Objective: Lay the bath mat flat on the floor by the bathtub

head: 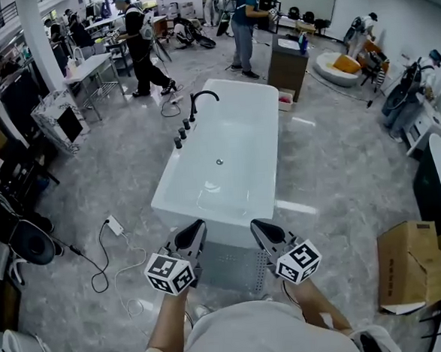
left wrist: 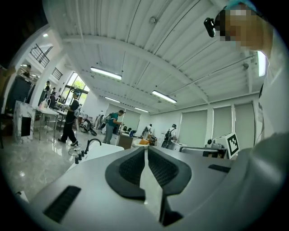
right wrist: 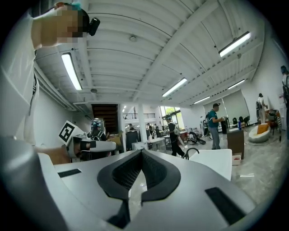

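Bath mat (head: 228,269): grey, dotted, hanging upright off the floor (head: 333,171), just before the near end of the white bathtub (head: 224,225). Left gripper (head: 196,232): clenched on the mat's upper left edge, pads (left wrist: 133,169) pressed together with a pale sliver between. Right gripper (head: 258,229): likewise clenched on the upper right edge. Both are held level, side by side.

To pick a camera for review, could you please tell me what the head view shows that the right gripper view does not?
Head view only: the bath mat spread between the left gripper and right gripper, and a white power strip. Right gripper view only: the ceiling lights and that gripper's shut jaws close up. Both: the white bathtub and its black faucet.
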{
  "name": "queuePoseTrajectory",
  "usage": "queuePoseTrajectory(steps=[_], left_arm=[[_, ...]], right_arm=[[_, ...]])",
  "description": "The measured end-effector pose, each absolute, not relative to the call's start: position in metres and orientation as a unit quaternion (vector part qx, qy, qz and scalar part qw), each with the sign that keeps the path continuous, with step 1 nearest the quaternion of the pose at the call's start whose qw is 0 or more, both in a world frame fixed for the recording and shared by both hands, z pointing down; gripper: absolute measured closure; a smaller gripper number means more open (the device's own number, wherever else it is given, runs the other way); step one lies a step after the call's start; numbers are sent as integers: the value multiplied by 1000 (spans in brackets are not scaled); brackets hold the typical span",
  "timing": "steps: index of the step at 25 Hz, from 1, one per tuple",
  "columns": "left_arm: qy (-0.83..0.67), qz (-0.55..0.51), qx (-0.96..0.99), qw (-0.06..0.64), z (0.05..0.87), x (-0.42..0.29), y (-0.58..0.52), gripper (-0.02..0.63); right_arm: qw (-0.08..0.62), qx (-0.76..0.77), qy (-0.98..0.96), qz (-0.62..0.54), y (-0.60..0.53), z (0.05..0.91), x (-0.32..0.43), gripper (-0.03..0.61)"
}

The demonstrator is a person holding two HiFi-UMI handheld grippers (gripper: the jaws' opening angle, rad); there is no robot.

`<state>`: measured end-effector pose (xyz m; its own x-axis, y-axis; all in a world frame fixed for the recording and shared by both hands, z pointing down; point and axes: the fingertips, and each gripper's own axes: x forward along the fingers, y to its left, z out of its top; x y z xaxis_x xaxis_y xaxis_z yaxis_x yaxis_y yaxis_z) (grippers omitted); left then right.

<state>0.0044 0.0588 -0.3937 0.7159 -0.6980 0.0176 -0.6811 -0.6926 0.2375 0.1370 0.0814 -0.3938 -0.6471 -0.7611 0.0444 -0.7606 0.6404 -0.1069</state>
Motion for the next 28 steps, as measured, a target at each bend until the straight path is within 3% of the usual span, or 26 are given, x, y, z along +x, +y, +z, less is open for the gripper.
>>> queuePoseTrajectory(steps=[28], left_arm=[[-385,-39,917,96,-398,-6,70,574]], right_arm=[[-1,-429,903,-35,98,-394,119,552]])
